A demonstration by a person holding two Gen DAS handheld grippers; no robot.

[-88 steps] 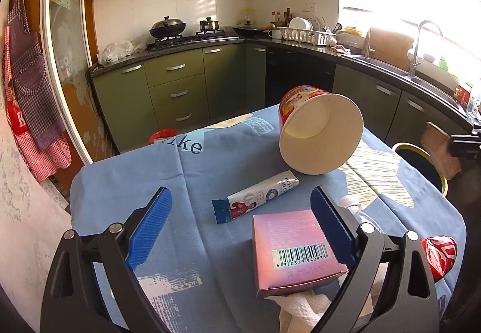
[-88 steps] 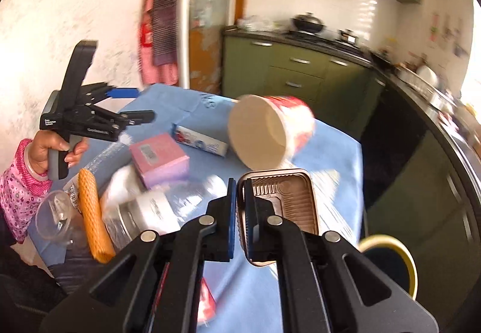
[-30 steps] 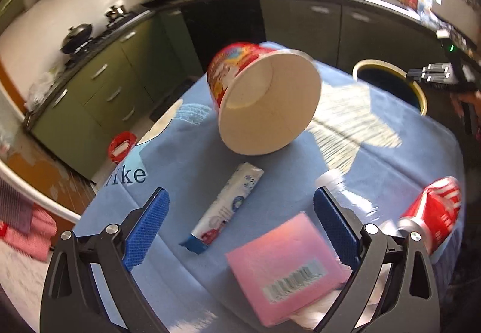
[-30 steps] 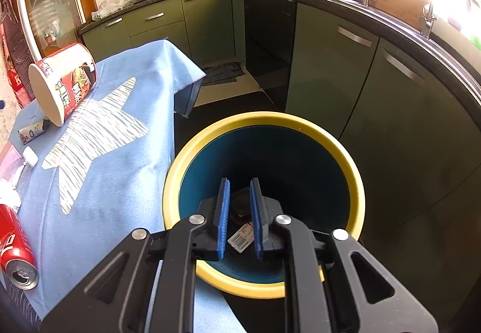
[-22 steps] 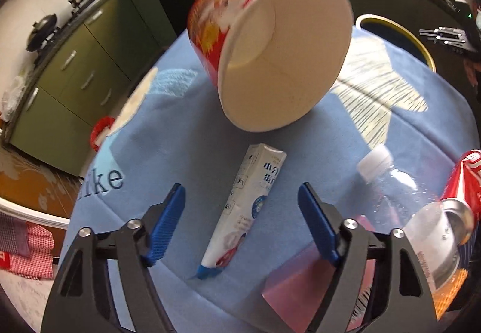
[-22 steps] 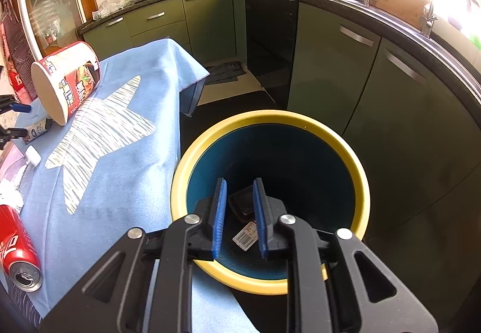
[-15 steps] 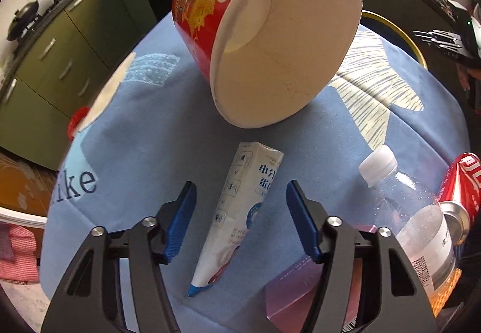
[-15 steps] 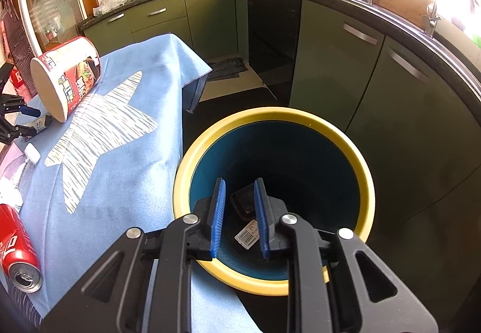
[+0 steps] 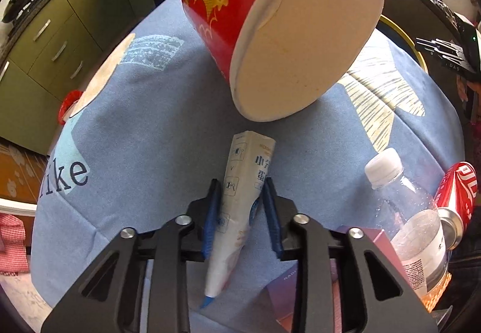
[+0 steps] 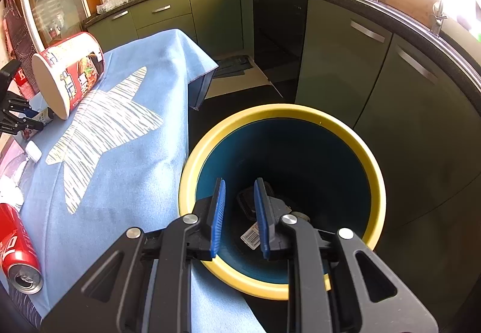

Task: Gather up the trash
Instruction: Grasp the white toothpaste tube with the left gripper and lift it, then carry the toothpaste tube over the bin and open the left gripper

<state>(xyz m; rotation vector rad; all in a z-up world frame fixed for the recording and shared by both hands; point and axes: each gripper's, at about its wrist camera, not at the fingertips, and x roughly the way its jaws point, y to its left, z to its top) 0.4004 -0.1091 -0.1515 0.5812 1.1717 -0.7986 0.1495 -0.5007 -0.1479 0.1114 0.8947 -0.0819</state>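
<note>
The white tube (image 9: pixel 240 206) lay on the blue cloth (image 9: pixel 144 122) with its flat crimped end toward twelve o'clock and its blue cap toward six. The left gripper (image 9: pixel 240 197) stood over it, pointing steeply down, its jaws closing with the tube between the blue pads (image 9: pixel 212 221); both pads looked to be against the tube's sides.

At twelve o'clock from the tube, just beyond its crimped end, the big red paper cup (image 9: pixel 270 26) lay on its side, its pale mouth facing the camera. At three to four o'clock lay a clear plastic bottle (image 9: pixel 412 218) with a white cap, and touching it further out, a red drink can (image 9: pixel 457 197). A pink box (image 9: pixel 303 297) showed at five o'clock, partly hidden behind the gripper's frame. Printed letters sat on the cloth at nine o'clock.

The right gripper (image 10: pixel 239 209) hung above the yellow-rimmed bin (image 10: pixel 372 170) beside the table, its jaws a little apart with nothing clamped between them. Down inside the blue bin lay a dark tray (image 10: pixel 249 203) with a barcode label. In that view the cup (image 10: pixel 69 74) lay at ten o'clock and the can (image 10: pixel 18 251) at eight o'clock, both on the cloth (image 10: pixel 126 182). Green cabinets (image 10: pixel 345 62) ran behind.
</note>
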